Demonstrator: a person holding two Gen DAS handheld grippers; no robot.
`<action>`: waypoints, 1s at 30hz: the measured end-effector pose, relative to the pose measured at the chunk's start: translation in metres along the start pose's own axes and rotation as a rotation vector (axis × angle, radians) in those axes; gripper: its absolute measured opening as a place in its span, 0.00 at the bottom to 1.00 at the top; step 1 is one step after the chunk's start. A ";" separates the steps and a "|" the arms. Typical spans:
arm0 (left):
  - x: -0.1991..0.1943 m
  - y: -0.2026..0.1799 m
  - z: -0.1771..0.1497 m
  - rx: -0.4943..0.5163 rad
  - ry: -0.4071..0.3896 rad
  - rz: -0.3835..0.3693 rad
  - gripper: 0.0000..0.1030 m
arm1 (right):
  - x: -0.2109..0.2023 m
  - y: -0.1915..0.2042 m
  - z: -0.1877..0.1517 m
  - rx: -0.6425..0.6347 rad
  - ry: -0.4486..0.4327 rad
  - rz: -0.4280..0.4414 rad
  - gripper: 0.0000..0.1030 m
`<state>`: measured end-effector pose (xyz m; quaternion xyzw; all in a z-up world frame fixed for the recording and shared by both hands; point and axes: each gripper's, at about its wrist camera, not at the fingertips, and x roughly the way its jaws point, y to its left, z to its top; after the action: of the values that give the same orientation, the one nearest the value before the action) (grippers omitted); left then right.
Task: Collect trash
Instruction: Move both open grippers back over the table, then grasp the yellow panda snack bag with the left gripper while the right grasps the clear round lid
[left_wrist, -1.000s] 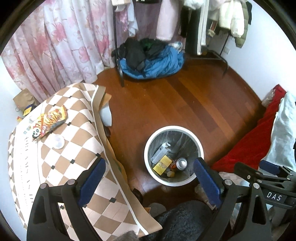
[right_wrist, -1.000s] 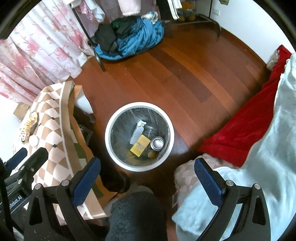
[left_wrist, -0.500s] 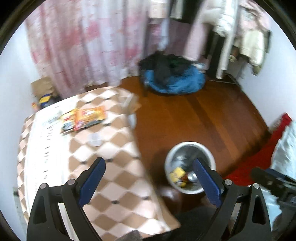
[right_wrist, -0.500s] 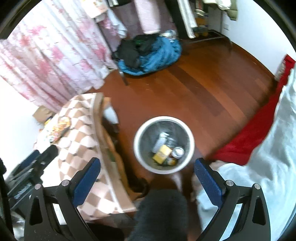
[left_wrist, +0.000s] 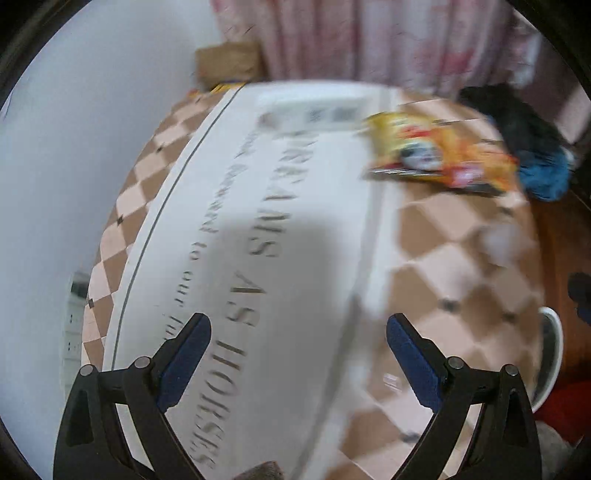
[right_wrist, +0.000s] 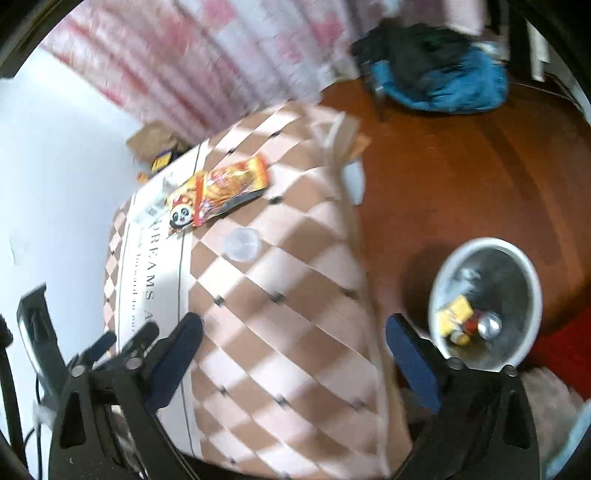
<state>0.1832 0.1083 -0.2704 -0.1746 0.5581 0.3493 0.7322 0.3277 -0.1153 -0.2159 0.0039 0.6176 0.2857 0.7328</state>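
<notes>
An orange and yellow snack wrapper (right_wrist: 218, 192) with a panda face lies on the checkered tablecloth (right_wrist: 295, 302); in the left wrist view the wrapper (left_wrist: 439, 157) is blurred at the far right. A clear round lid (right_wrist: 242, 243) lies near it. The white bin (right_wrist: 484, 306) stands on the wooden floor to the right with a can and a yellow pack inside. My left gripper (left_wrist: 299, 354) hangs open over the cloth's white lettered band, nothing between its fingers. My right gripper (right_wrist: 295, 354) is over the cloth's near part, its jaws closing a little with nothing between them.
Pink flowered curtains (right_wrist: 221, 66) hang behind the table. A heap of blue and black clothes (right_wrist: 436, 74) lies on the floor (right_wrist: 461, 177) at the back. A brown paper bag (left_wrist: 229, 64) sits by the white wall. Red fabric (right_wrist: 561, 350) lies beside the bin.
Both grippers have swung left from above the bin to above the table. The bin has slid to the right edge of both views. Both pictures are now motion-blurred.
</notes>
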 end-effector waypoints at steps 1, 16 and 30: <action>0.005 0.006 0.001 -0.008 0.007 0.005 0.94 | 0.015 0.007 0.007 -0.015 0.017 -0.006 0.89; 0.025 -0.008 0.083 -0.072 0.009 -0.202 0.94 | 0.134 0.060 0.059 -0.081 0.100 -0.028 0.44; 0.052 -0.059 0.140 -0.043 0.057 -0.393 0.39 | 0.114 0.042 0.093 -0.014 0.053 -0.089 0.44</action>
<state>0.3295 0.1741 -0.2831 -0.3053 0.5262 0.2064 0.7663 0.4027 0.0008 -0.2821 -0.0359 0.6342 0.2572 0.7282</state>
